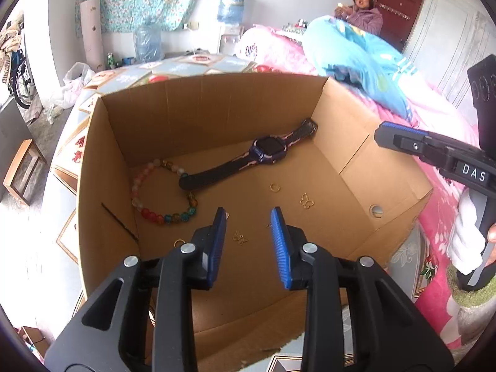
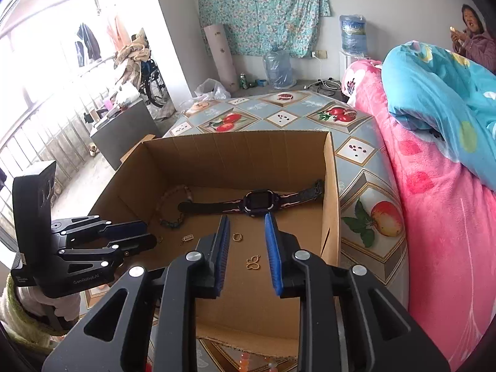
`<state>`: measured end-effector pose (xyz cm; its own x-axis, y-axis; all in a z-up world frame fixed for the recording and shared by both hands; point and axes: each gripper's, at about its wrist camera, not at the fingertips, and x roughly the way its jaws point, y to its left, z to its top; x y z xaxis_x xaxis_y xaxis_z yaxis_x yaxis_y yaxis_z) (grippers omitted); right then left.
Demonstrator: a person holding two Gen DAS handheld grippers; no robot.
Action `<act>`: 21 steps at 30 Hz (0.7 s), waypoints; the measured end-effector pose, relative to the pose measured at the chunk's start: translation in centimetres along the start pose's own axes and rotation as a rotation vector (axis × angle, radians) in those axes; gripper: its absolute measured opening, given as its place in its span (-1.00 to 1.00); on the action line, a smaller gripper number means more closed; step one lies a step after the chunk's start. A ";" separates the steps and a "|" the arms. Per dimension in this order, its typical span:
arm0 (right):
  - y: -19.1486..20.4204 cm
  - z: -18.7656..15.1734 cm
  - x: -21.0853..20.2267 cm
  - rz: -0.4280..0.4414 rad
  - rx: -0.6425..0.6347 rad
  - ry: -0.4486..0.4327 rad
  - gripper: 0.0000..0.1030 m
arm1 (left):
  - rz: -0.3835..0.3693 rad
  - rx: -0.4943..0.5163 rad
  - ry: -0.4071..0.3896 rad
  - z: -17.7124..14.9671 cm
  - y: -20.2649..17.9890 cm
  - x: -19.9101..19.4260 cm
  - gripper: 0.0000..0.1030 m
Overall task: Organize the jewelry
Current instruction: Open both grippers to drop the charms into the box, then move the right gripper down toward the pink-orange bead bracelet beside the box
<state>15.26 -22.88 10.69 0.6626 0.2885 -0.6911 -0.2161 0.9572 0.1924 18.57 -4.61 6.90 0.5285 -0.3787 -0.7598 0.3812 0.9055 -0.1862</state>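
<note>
Both tongs agape, empty, above box of watch, beads.

Daylit room, bright overall. Right wrist view: window at left blown out to white, detail lost there. Left wrist view: floor at left also overexposed. Soft shadows inside cardboard box, no hard edges; light diffuse. Strong fisheye bend twd edges, dark vignette in corners, both views. Centre sharp; far bkgd slightly soft. No motion blur seen.
</note>
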 end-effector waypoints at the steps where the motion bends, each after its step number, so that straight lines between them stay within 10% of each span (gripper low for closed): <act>1: 0.1 -0.1 -0.4 0.003 0.002 -0.012 -0.32 | -0.008 -0.001 -0.021 0.0 0.0 -0.6 -0.36; 21: -0.5 -5.9 -8.5 -0.077 0.103 -0.079 -0.15 | -0.145 0.056 -0.261 -5.5 -2.6 -11.0 0.14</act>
<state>5.54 -25.96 12.37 0.7299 0.2107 -0.6503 -0.0904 0.9727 0.2137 7.55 -1.75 12.30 0.6402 -0.5459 -0.5405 0.5041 0.8294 -0.2407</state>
